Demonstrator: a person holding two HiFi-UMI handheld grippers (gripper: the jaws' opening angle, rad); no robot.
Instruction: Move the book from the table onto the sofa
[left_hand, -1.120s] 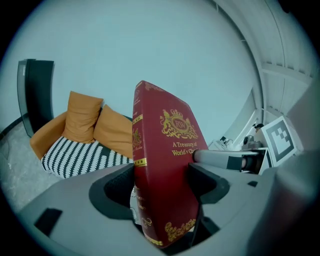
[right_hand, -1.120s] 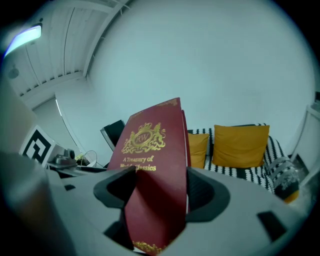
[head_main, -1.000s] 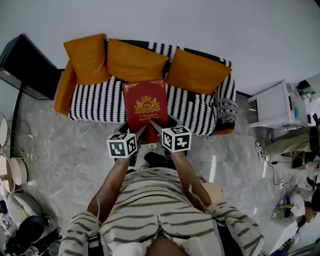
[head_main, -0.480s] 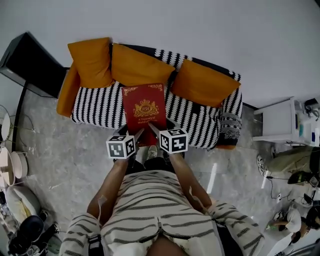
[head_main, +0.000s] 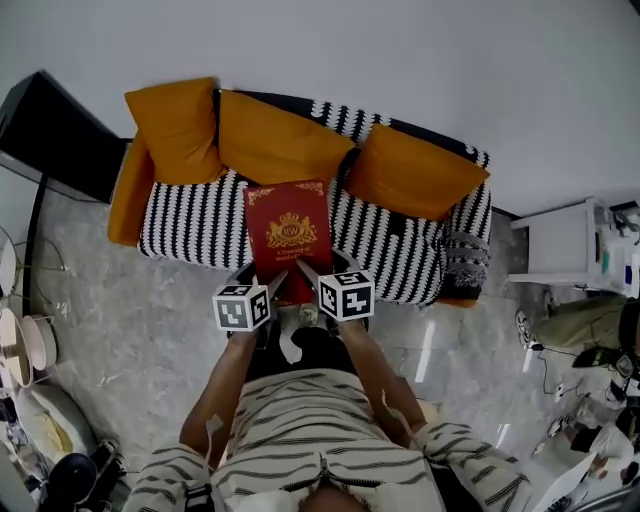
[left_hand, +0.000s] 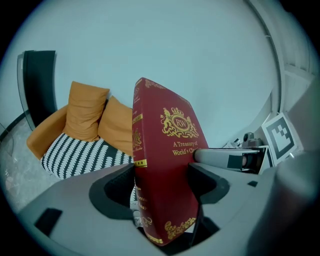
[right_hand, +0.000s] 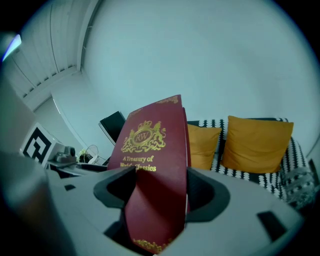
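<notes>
A red hardback book (head_main: 291, 238) with gold print is held face up over the front of the black-and-white striped sofa (head_main: 190, 215), below the middle orange cushion (head_main: 275, 140). My left gripper (head_main: 272, 286) is shut on the book's near left corner. My right gripper (head_main: 307, 275) is shut on its near right corner. In the left gripper view the book (left_hand: 165, 150) stands wedged between the jaws of that gripper (left_hand: 162, 187). The right gripper view shows the book (right_hand: 152, 150) clamped by the right gripper (right_hand: 160, 192). Whether the book touches the seat is hidden.
Two more orange cushions (head_main: 172, 125) (head_main: 415, 172) lean on the sofa back. A grey patterned throw (head_main: 462, 262) hangs on its right arm. A black cabinet (head_main: 50, 130) stands at the left, a white side table (head_main: 560, 240) at the right. Clutter lies on the marble floor (head_main: 90, 290).
Both grippers have carried the book forward and lower over the sofa seat, and the person has stepped closer. Both grips are unchanged.
</notes>
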